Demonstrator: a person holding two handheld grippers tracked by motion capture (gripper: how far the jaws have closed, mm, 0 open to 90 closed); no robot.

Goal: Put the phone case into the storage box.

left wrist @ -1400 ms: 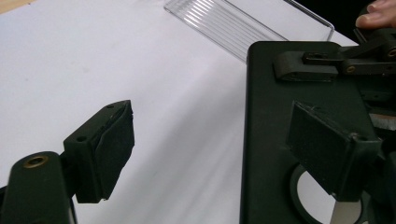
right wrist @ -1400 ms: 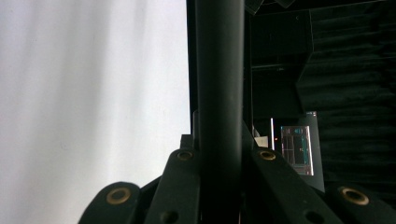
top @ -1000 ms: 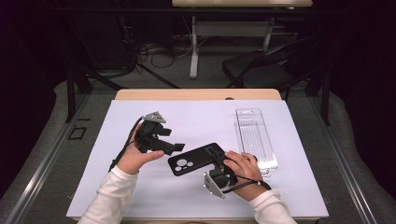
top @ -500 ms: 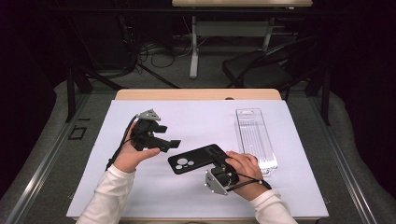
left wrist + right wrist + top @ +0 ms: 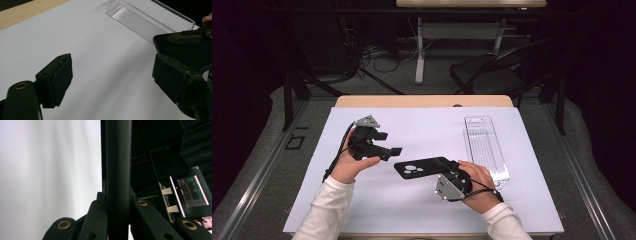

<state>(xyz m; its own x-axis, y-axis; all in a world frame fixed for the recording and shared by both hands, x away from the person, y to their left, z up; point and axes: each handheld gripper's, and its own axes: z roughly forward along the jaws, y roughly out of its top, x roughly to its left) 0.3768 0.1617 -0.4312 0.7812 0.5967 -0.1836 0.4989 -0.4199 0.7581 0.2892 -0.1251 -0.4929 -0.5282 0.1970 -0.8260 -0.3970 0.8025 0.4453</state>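
The right gripper is clamped on the near end of a black phone case, a flat matte shell with rounded corners and a cluster of camera cut-outs at its far-left end. The case is held roughly level, just above the white sheet that covers the wooden table. In the right gripper view the case stands edge-on as a dark smooth bar between the two jaws, which press on it from both sides.

The left gripper is held up to the left of the case, apart from it, its jaws spread wide with nothing between them. In the left gripper view its blocky, rubbery pads frame bare white sheet.

A clear plastic tray, long and ribbed on its floor, lies to the right of the case, close beside the right hand. The sheet's left half and far part lie open. A strip of bare wood runs along the far edge.
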